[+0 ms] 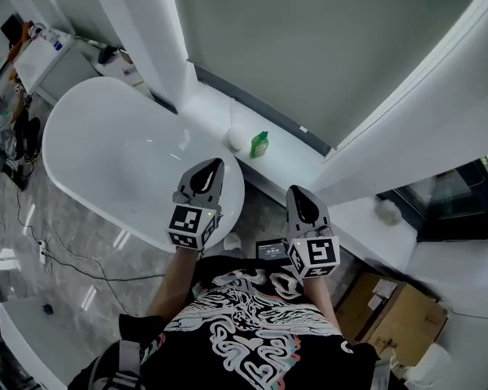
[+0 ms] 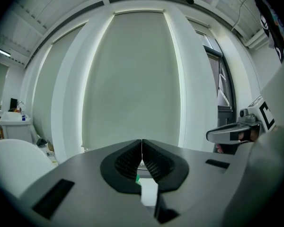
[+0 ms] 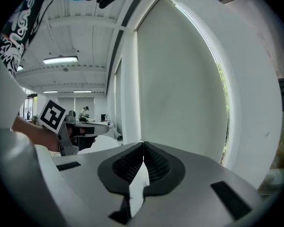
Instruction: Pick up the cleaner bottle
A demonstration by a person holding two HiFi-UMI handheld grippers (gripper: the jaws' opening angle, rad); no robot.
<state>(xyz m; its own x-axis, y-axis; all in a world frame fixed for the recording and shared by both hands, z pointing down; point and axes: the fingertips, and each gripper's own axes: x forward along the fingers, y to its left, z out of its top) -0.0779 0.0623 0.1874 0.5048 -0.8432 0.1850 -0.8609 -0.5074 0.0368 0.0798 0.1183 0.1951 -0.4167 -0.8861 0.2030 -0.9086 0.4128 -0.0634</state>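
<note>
**Two closed grippers, both short of the bottle**

Both grippers sit side by side in front of the person's chest, pointing toward 12 o'clock in the head view. The left gripper (image 1: 215, 164) is over the near rim of the tub (image 1: 89, 136). The right gripper (image 1: 298, 192) is over the floor gap between the tub and the ledge (image 1: 220, 104). Each gripper's own view shows its ribbed pads pressed together along a thin line, with nothing pinched between them.

The bottle (image 1: 259, 145) is small and green and stands upright on the white ledge under the blind (image 1: 325, 39), just past the tub's rim. It lies at about 1 o'clock from the left gripper and 11 o'clock from the right, well apart from both. A white round thing (image 1: 238, 139) sits just beside it at its 9 o'clock; whether the two touch cannot be told.

This looks like a carrying pose: the jaws are kept shut and level while the hands are brought in, so the approach is not yet finished. The bottle falls between the two grippers' lines, so either could take it. A green sliver low beneath the left jaws, probably the bottle, suggests the left is lined up on it. Whichever goes in must spread its jaws first. The white thing crowds the bottle's 9 o'clock flank, so a jaw sliding in there could knock it.
</note>
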